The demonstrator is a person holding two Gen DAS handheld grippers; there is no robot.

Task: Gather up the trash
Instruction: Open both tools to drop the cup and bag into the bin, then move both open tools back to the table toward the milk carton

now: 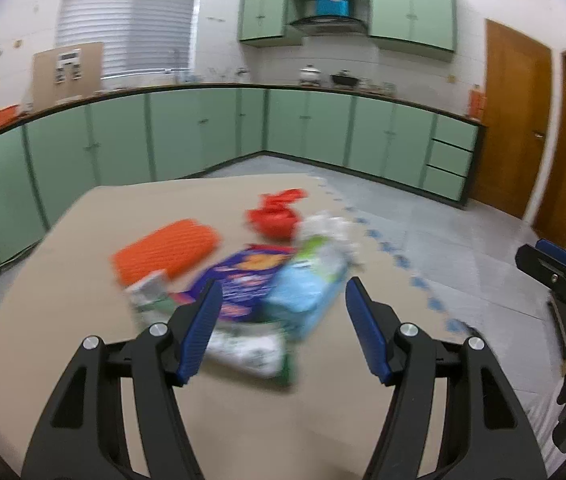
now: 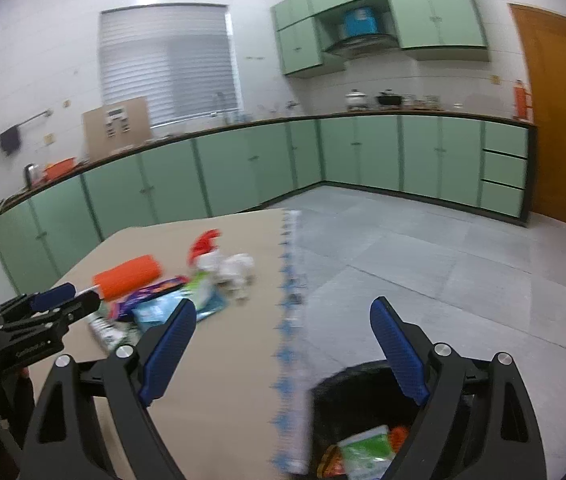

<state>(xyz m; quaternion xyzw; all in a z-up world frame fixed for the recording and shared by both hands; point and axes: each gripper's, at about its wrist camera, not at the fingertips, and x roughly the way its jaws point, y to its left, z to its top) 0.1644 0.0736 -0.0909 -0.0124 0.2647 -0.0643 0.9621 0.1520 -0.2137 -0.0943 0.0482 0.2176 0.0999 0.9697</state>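
Left gripper (image 1: 281, 300) nearest the lens — jaws apart, nothing between the blue pads. Just ahead of it on the tan table (image 1: 63, 280) lies the blurred trash pile (image 1: 267, 280): an orange textured pack, purple snack bag, light-blue packet, white wrappers, something red beyond. Right gripper (image 2: 283, 320) also spread wide and empty, past the table's patterned edge. Below its right finger sits a black bin (image 2: 347, 392) — green and orange wrappers already inside.
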